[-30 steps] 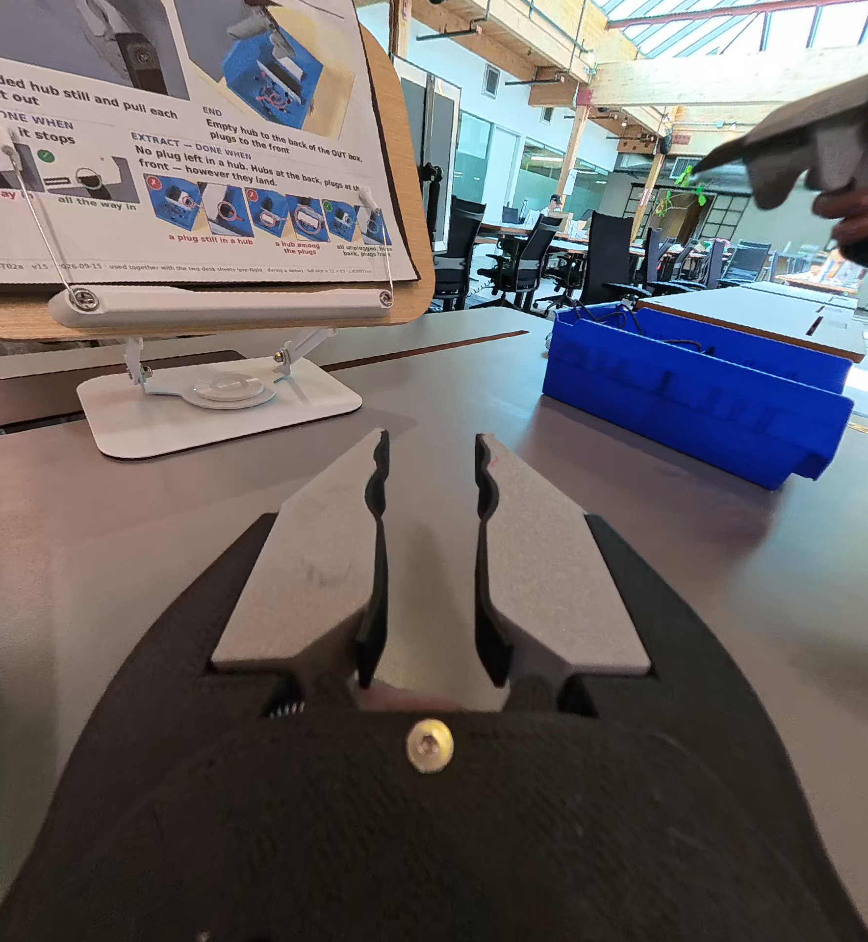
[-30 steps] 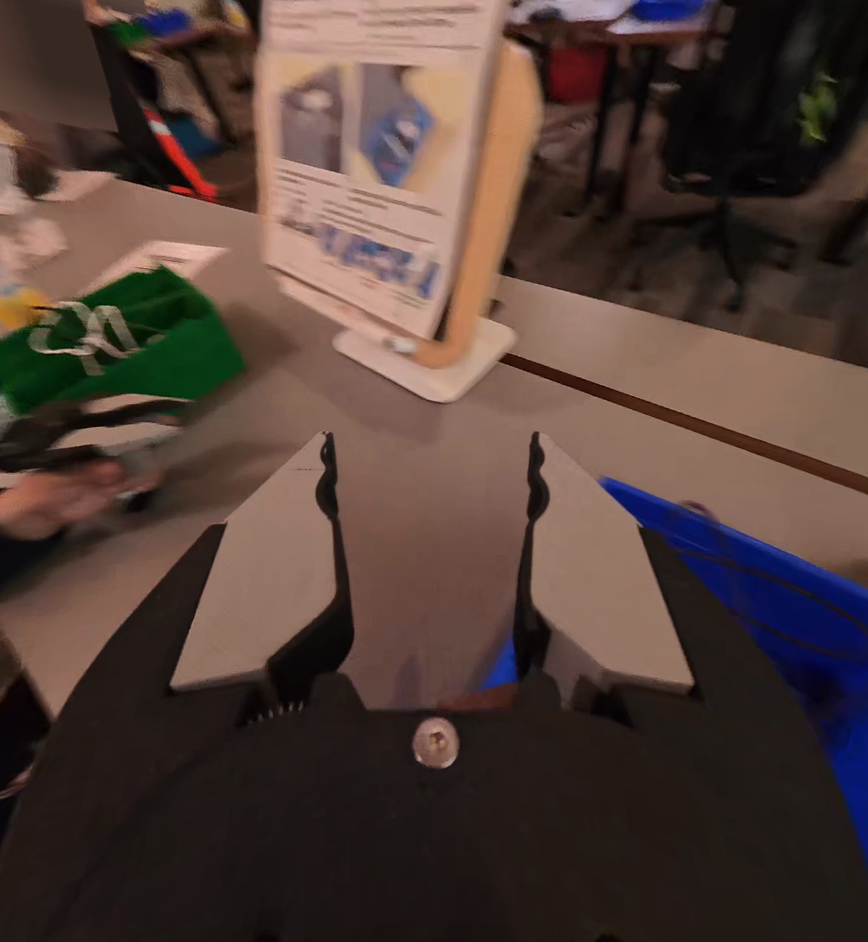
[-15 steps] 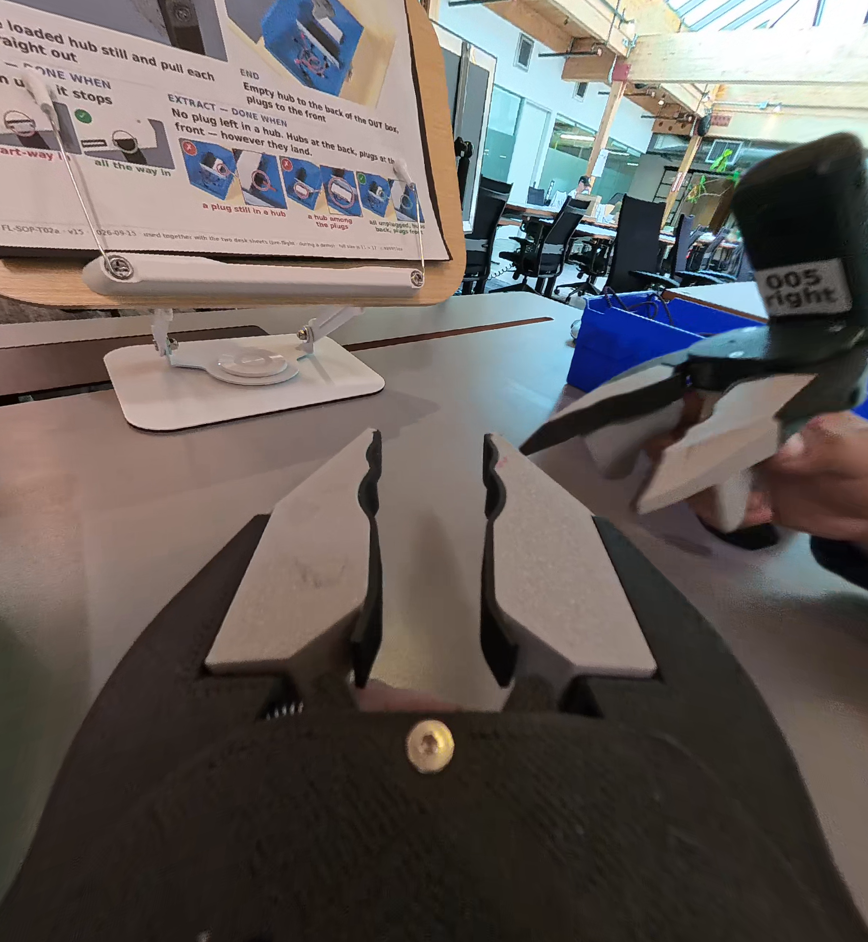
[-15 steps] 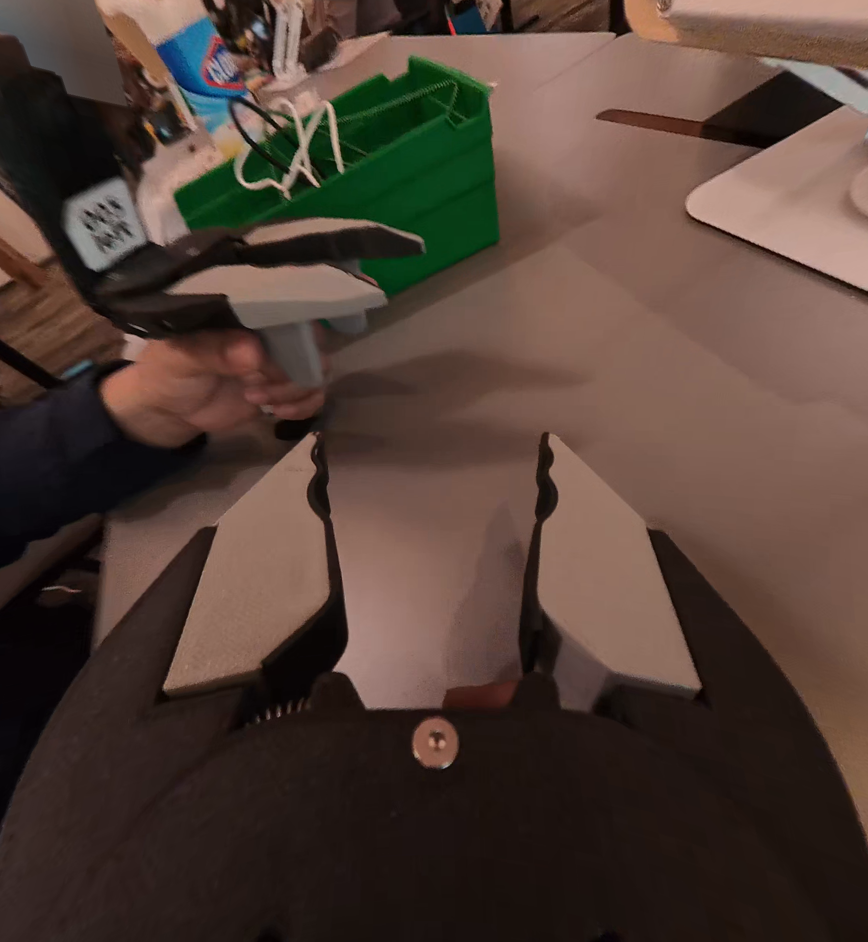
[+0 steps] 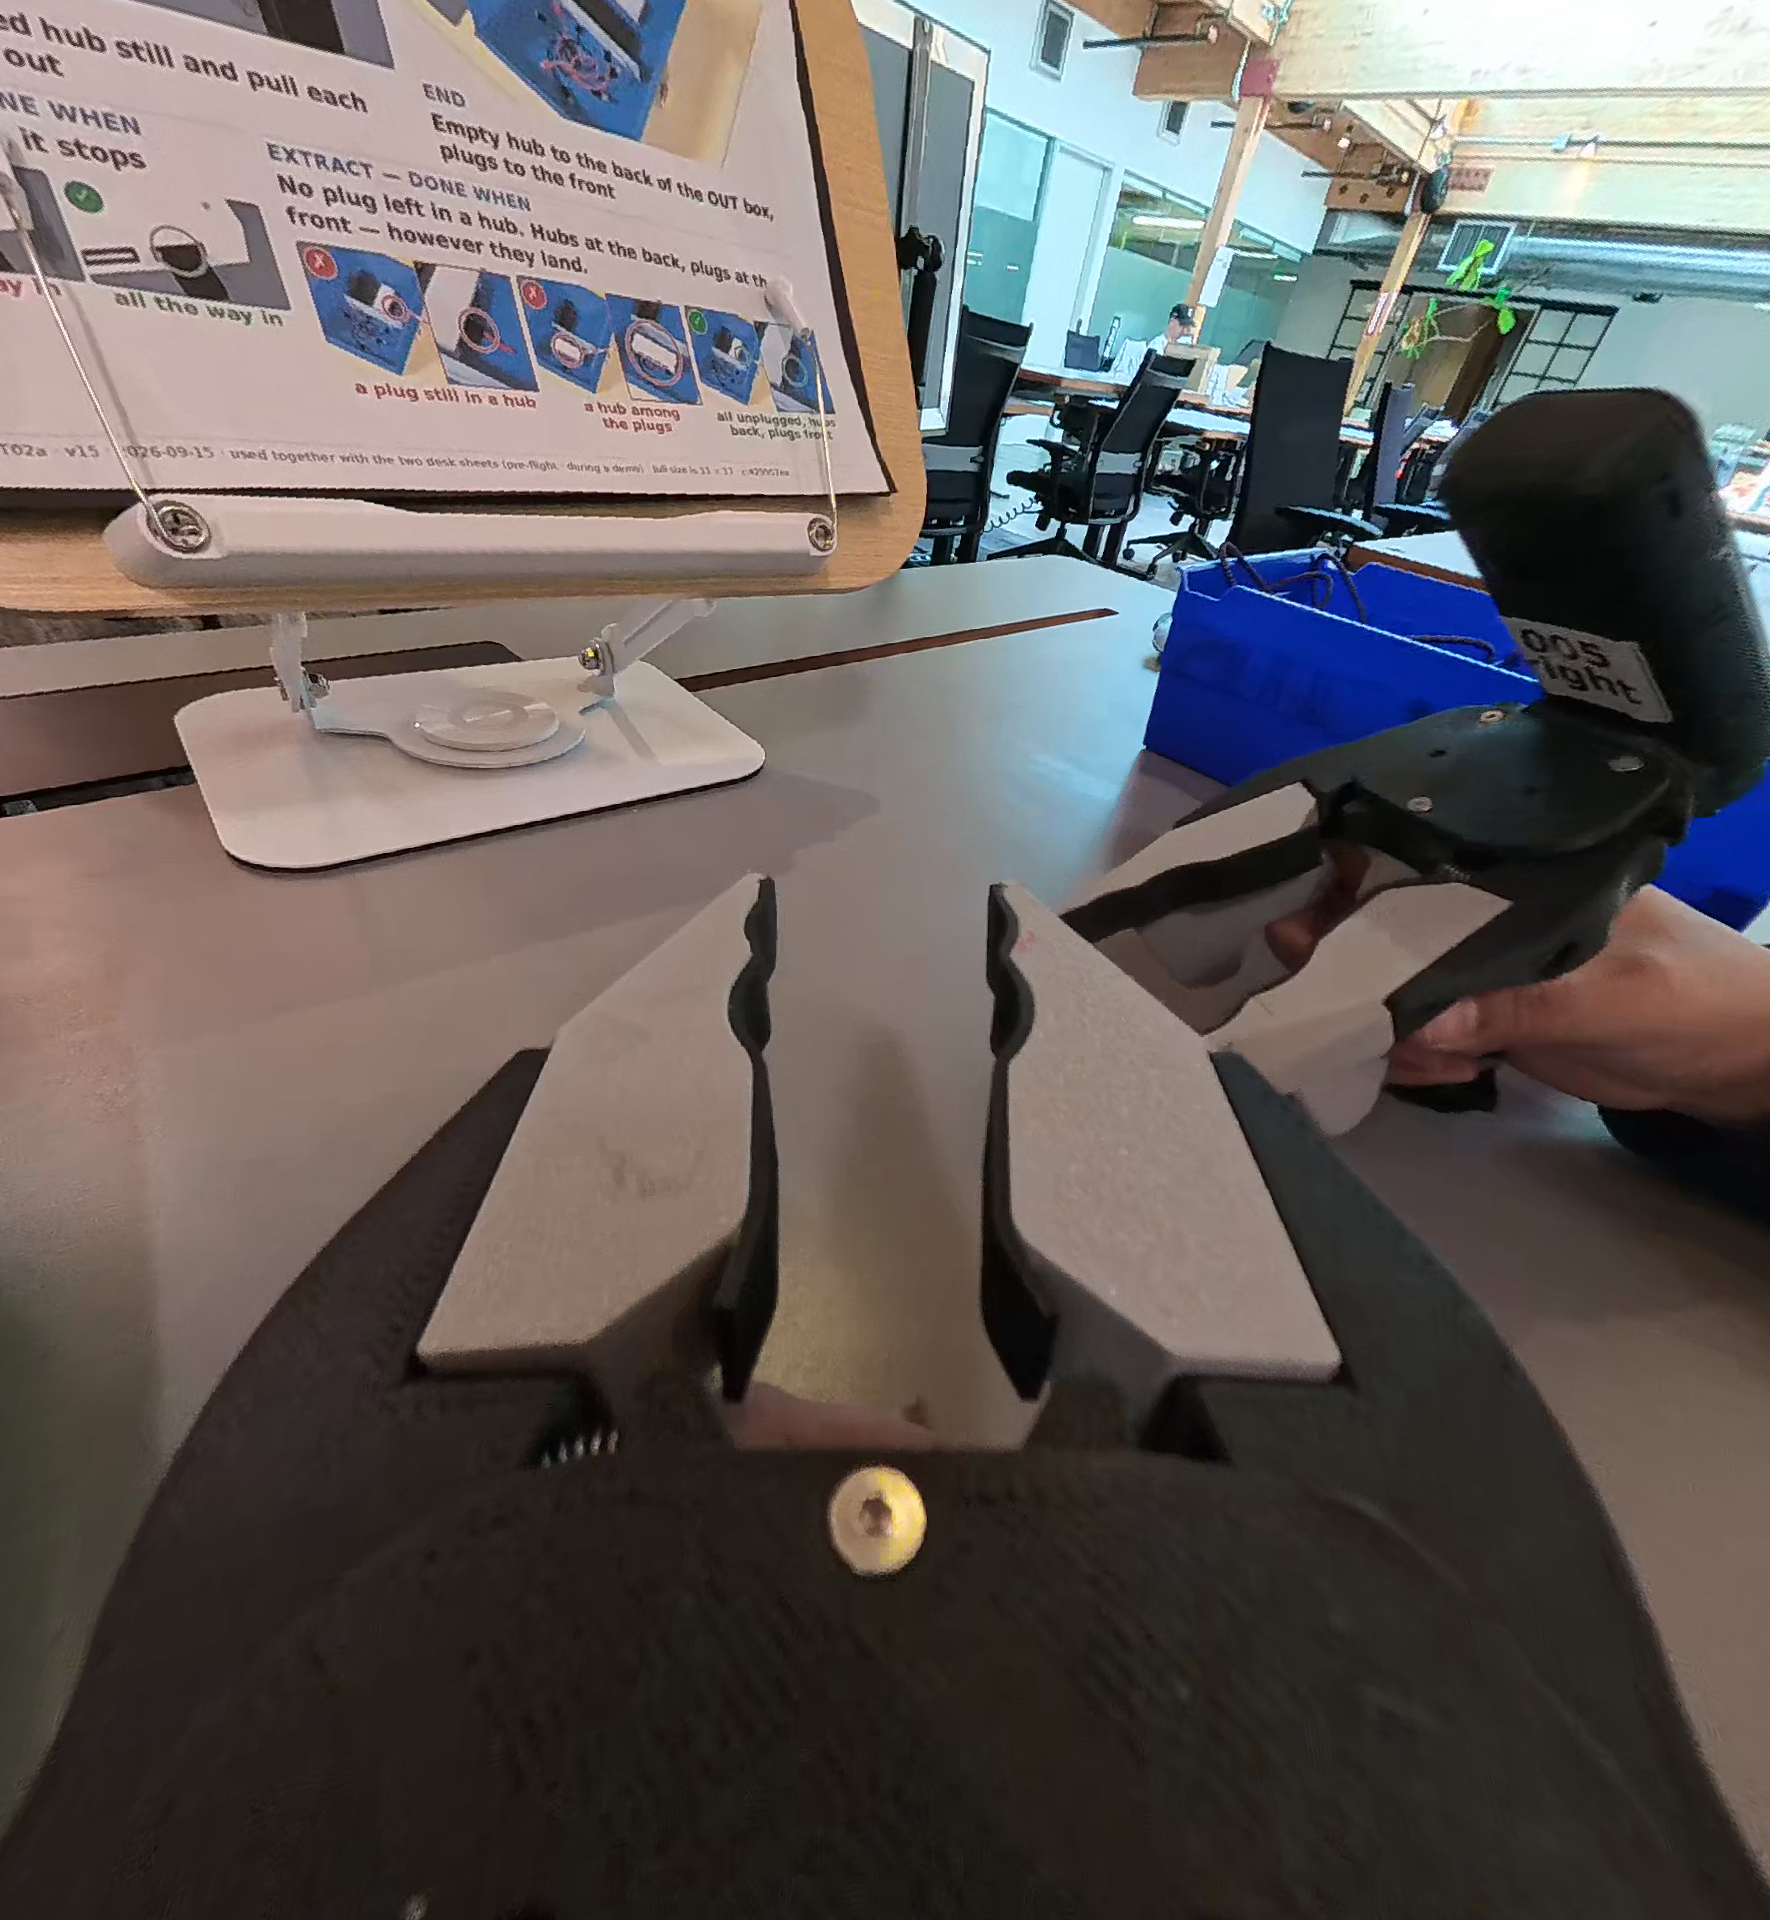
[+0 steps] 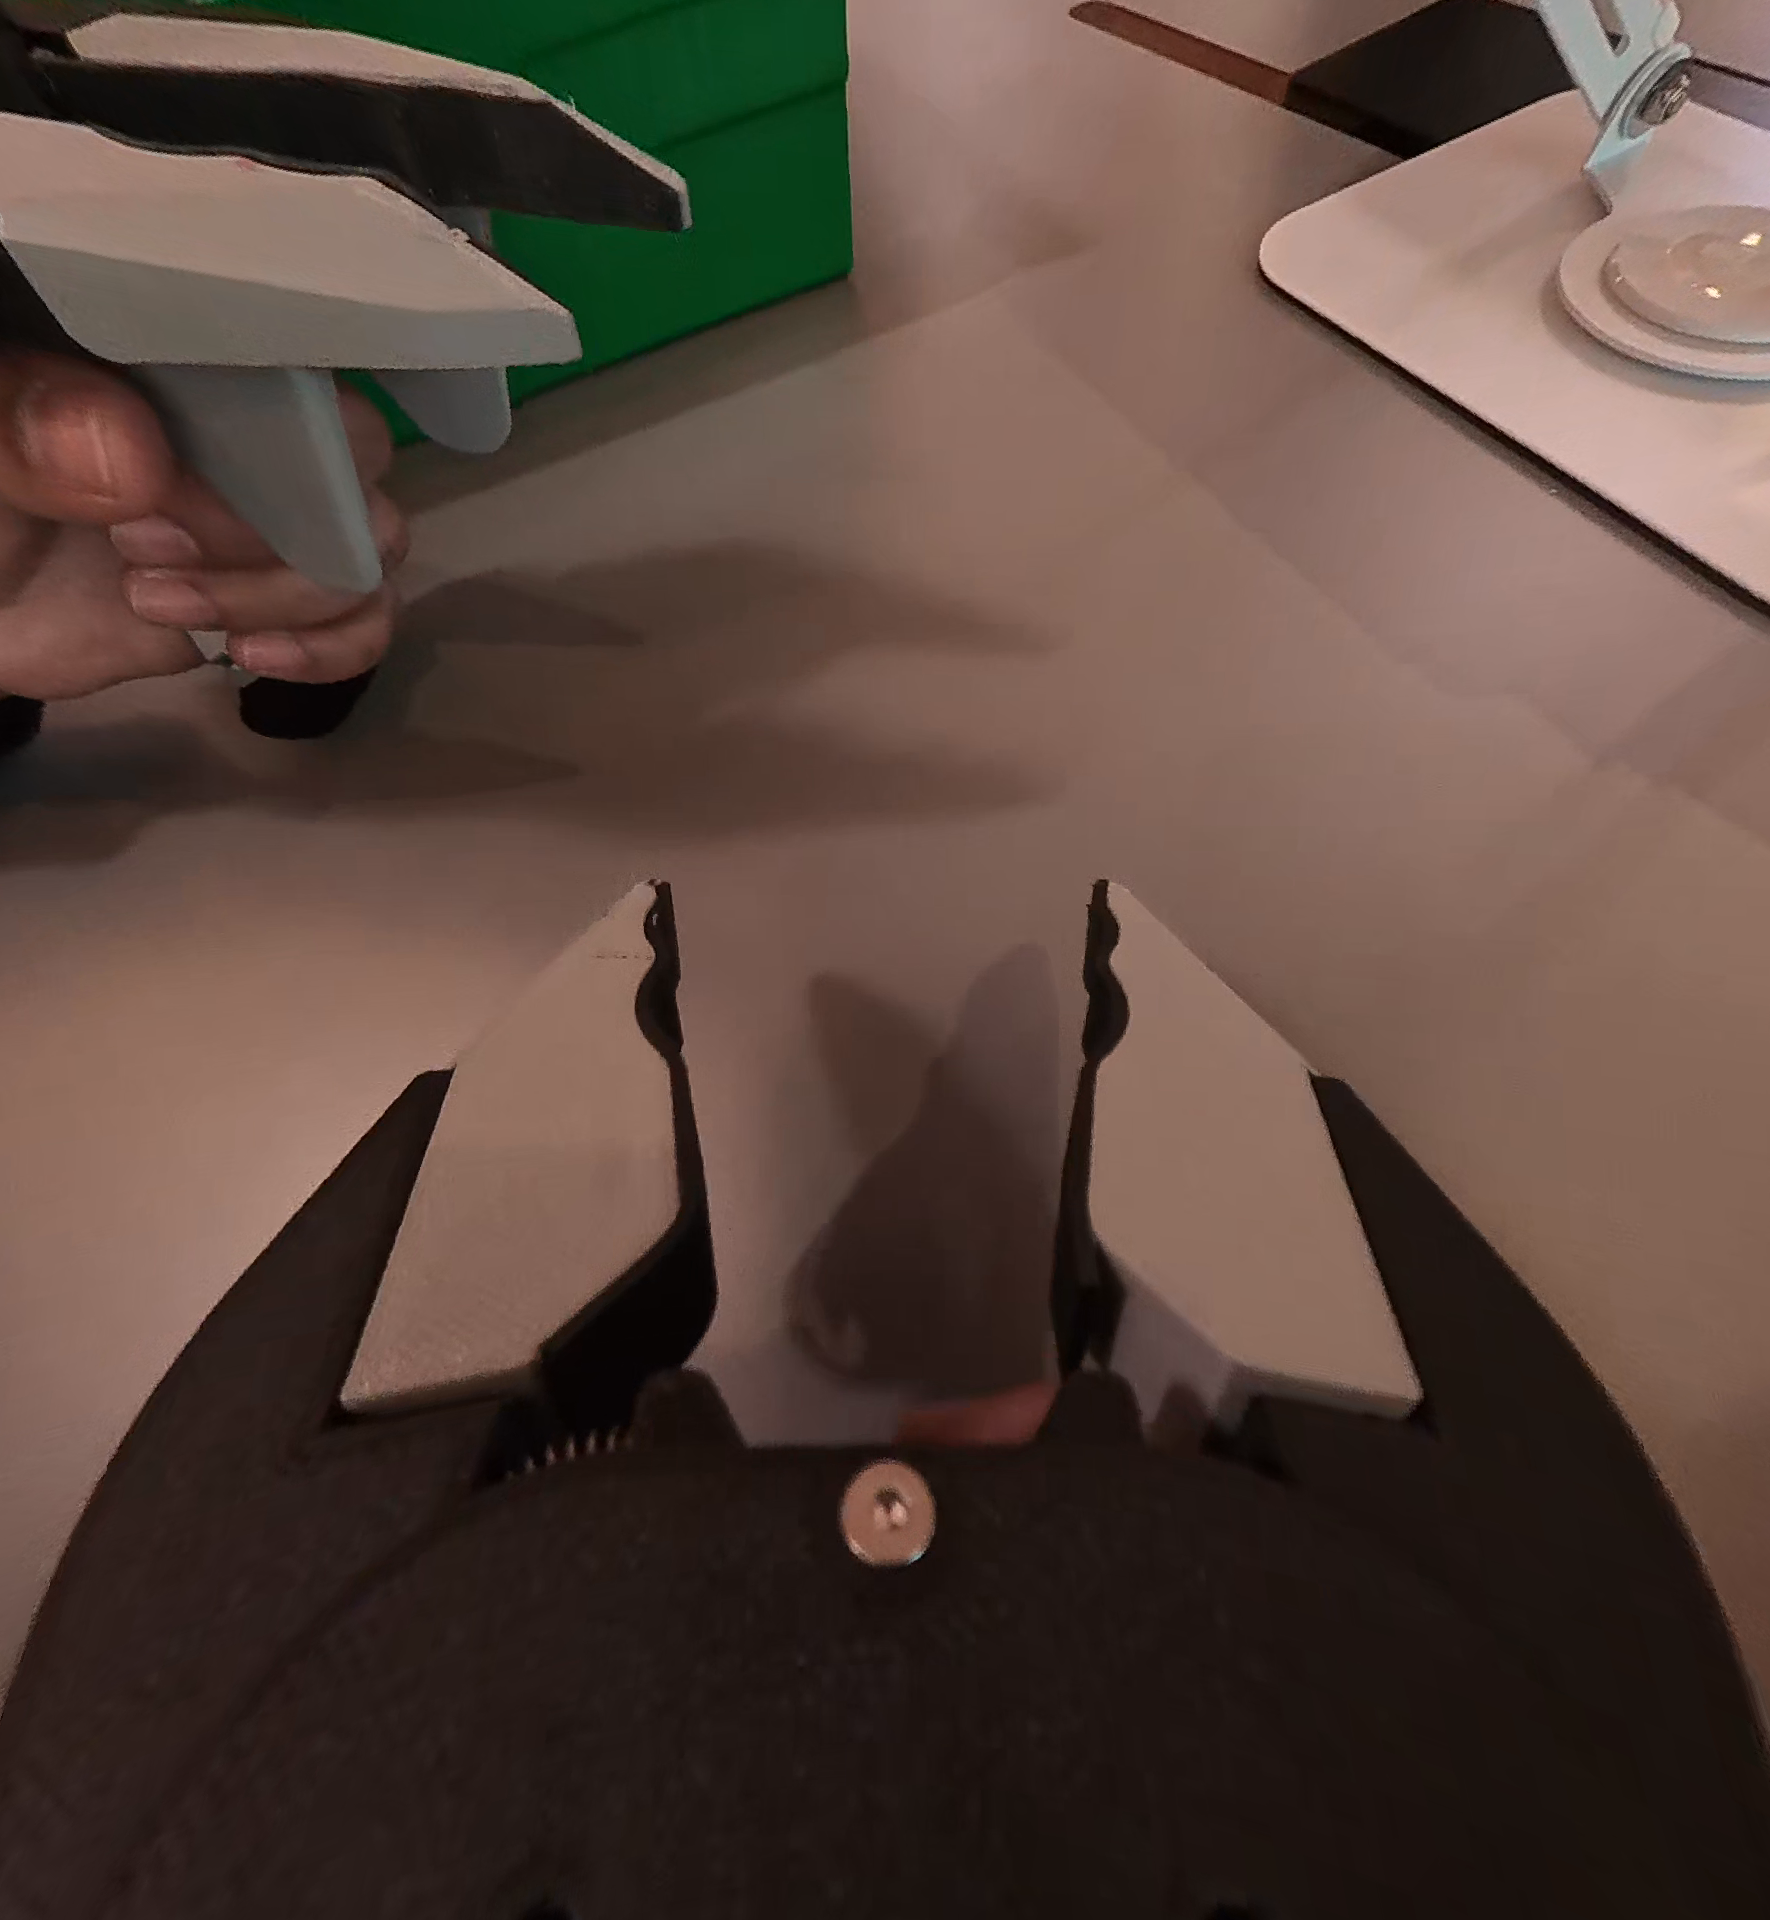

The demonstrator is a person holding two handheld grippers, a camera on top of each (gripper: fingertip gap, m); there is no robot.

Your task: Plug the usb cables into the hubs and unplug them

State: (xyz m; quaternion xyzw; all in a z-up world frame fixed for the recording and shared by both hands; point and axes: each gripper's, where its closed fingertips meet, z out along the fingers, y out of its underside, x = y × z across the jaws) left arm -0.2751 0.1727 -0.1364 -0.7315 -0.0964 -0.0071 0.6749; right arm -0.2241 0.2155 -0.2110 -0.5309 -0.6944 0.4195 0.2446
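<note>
We see the left gripper [image 5: 876,914] low in the centre of the left wrist view, its fingers apart with only bare grey surface [image 5: 237,1039] between them. At the right of that frame the right gripper [image 5: 1151,914] comes in, held by a hand [image 5: 1608,1018], its fingers parted too and gripping nothing.

In the right wrist view the right gripper [image 6: 876,894] fills the lower centre, fingers spread wide over the surface [image 6: 1172,623], with shadows lying between them. At the upper left the left gripper [image 6: 611,249] points right, a hand [image 6: 81,520] wrapped round its handle.

Behind it, along the top edge, we have a green bin [image 6: 715,156]; its contents are out of view here. A blue bin [image 5: 1328,686] sits at the right of the left wrist view, behind the right gripper, with dark cables [image 5: 1317,592] showing above its rim. We cannot make out any hub in either bin.

At the upper left of the left wrist view stands a sheet holder [image 5: 465,540] on a white base [image 5: 445,779], carrying a printed instruction sheet [image 5: 393,260]. That base [image 6: 1483,312] also shows at the upper right of the right wrist view. Office chairs [image 5: 1099,457] fill the room behind.
</note>
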